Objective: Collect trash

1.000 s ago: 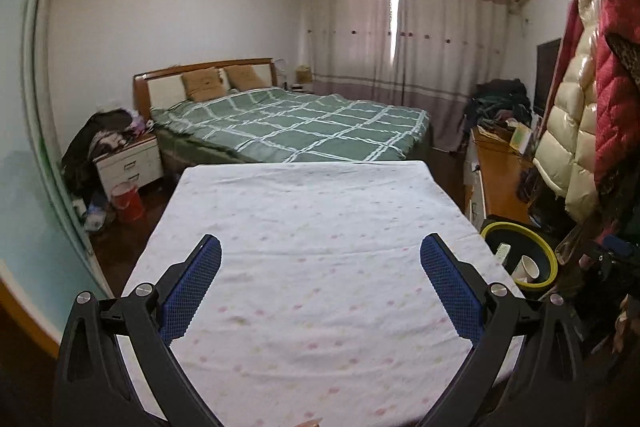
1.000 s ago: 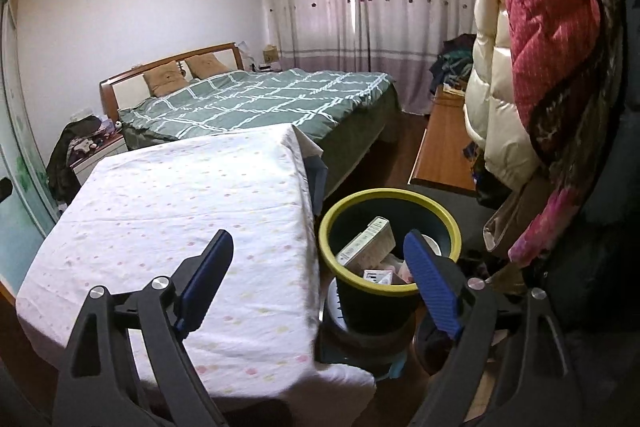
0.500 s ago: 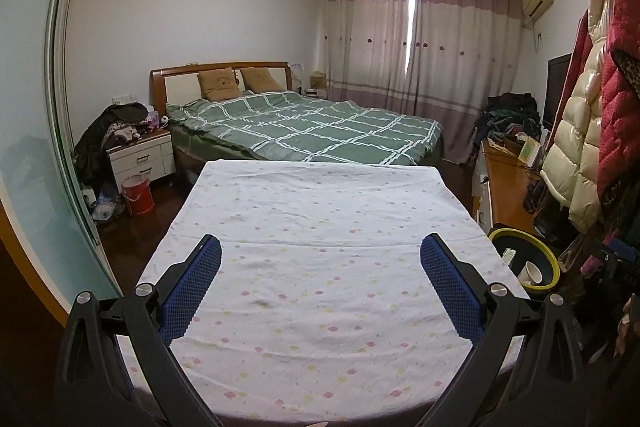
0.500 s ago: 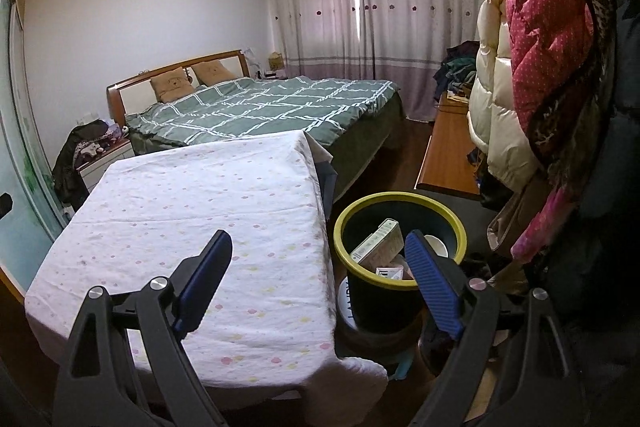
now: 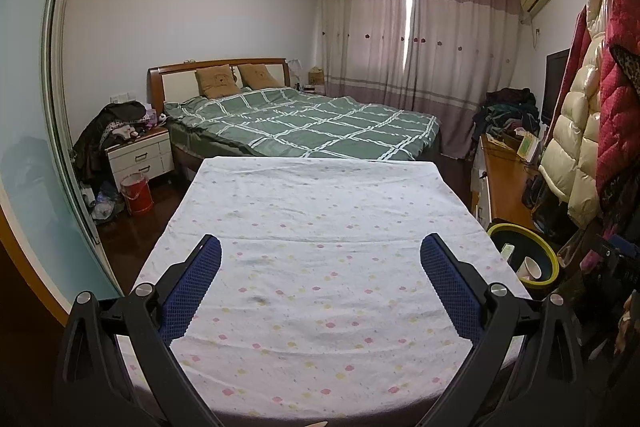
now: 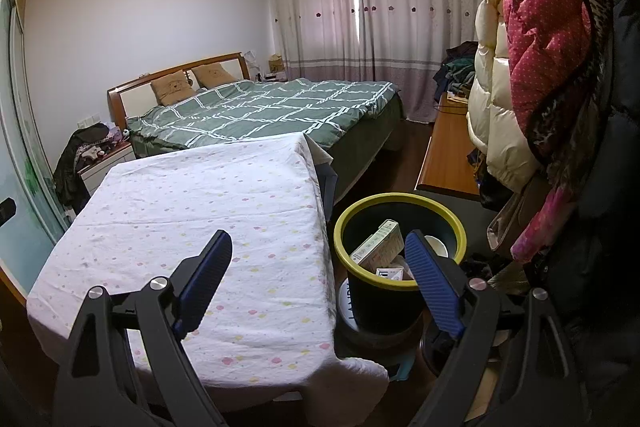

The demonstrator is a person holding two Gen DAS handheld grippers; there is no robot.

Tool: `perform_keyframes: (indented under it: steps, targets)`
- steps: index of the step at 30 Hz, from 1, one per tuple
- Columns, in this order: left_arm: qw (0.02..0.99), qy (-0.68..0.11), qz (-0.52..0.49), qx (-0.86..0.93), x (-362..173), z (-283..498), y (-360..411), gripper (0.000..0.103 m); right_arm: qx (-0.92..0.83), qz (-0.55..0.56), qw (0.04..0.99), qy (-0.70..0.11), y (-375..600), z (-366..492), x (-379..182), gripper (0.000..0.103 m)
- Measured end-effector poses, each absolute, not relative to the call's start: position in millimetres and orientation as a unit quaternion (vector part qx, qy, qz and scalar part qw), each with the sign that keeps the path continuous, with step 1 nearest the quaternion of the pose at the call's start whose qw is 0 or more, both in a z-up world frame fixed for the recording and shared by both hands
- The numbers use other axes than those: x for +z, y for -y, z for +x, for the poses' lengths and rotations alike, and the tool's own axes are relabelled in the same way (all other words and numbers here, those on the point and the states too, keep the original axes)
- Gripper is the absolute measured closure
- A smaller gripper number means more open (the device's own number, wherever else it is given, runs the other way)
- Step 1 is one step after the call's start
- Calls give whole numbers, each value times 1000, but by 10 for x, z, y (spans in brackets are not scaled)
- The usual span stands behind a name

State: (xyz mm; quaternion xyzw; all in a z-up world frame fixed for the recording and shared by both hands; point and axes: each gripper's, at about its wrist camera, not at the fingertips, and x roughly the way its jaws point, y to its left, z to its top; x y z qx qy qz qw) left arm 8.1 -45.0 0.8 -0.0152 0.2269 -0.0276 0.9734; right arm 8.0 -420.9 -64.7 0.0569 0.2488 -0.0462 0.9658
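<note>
A: How far along was the collecting?

B: Judging by the scene, nearly or wholly done. The yellow-rimmed bin [image 6: 400,227] stood on the floor just right of the cloth-covered table [image 5: 320,227] and already held trash: a long carton [image 6: 378,245], a smaller box [image 6: 390,273] and a paper cup [image 5: 530,267]. Nothing lay on the cloth except faint stains.

A: And the tools?

B: The left gripper [image 5: 320,279] hung over the near part of the table, fingers spread, nothing between them. The right gripper [image 6: 318,277] was spread just as wide and empty, its right finger [image 6: 434,291] across the front of the bin.

A: What couldn't be made out?

B: That finger hid part of the bin's contents, so its fill was unclear. The floor beyond the table was mostly hidden. The clutter by the far nightstand [image 5: 140,157] and the red bucket [image 5: 138,193] was too small to judge as trash or belongings.
</note>
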Motion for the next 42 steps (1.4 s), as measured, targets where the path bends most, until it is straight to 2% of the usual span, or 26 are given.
perform_keyframes:
  steps: [42]
  targets:
    - [970,-240,-16,-29,-75,140,515,5,-45,59,965,-250,4194,83,-660,19]
